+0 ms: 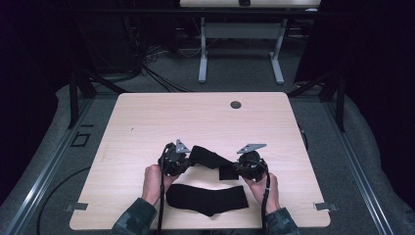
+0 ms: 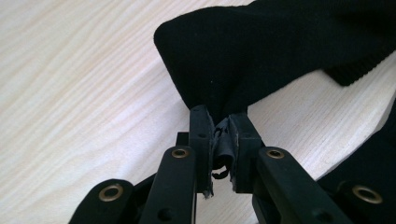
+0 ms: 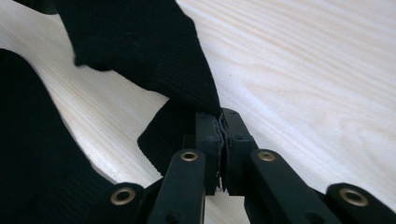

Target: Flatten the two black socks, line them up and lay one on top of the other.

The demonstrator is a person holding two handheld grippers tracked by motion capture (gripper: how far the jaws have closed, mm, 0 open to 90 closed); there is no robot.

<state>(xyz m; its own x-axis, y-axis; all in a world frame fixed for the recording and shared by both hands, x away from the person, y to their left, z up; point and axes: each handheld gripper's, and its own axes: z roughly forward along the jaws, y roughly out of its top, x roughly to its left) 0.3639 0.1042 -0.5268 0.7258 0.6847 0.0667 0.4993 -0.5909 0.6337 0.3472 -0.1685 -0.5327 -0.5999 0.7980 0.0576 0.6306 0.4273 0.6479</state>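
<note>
A person holds two grippers over a light wood table [image 1: 147, 117]. Between them hangs a black sock [image 1: 210, 157], stretched from one claw to the other, lifted a bit above the table top.

Left gripper [image 1: 182, 164]: its claw is closed narrow on one end of the sock. In the left gripper view the gripper [image 2: 219, 140] has the cloth [image 2: 261, 51] bunched betw. the two pads, and a small fold of it sticks down in the gap. From there the sock spreads up and to the right of that view, w/ the table showing under it.

Right gripper [image 1: 240, 169]: also closed tight, holding the other end of the same sock. In the right gripper view the gripper [image 3: 219, 128] pinches a thin edge of the cloth [image 3: 140, 46], pads nearly touching, and the sock goes up to the left of that view. A short flap hangs down near this claw.

A second black sock [image 1: 208, 198] lies flat on the table, just in front of the person, betw. the two hands and below the held sock. It seems apart from the held one, but I cannot tell for sure. In the right gripper view its dark cloth [image 3: 32, 154] is at the left side.

The left hand [image 1: 152, 181] and right hand [image 1: 266, 188] come in from the bottom edge, sleeves green-patterned. A small round hole [image 1: 236, 105] is near the far edge of the table.
</note>
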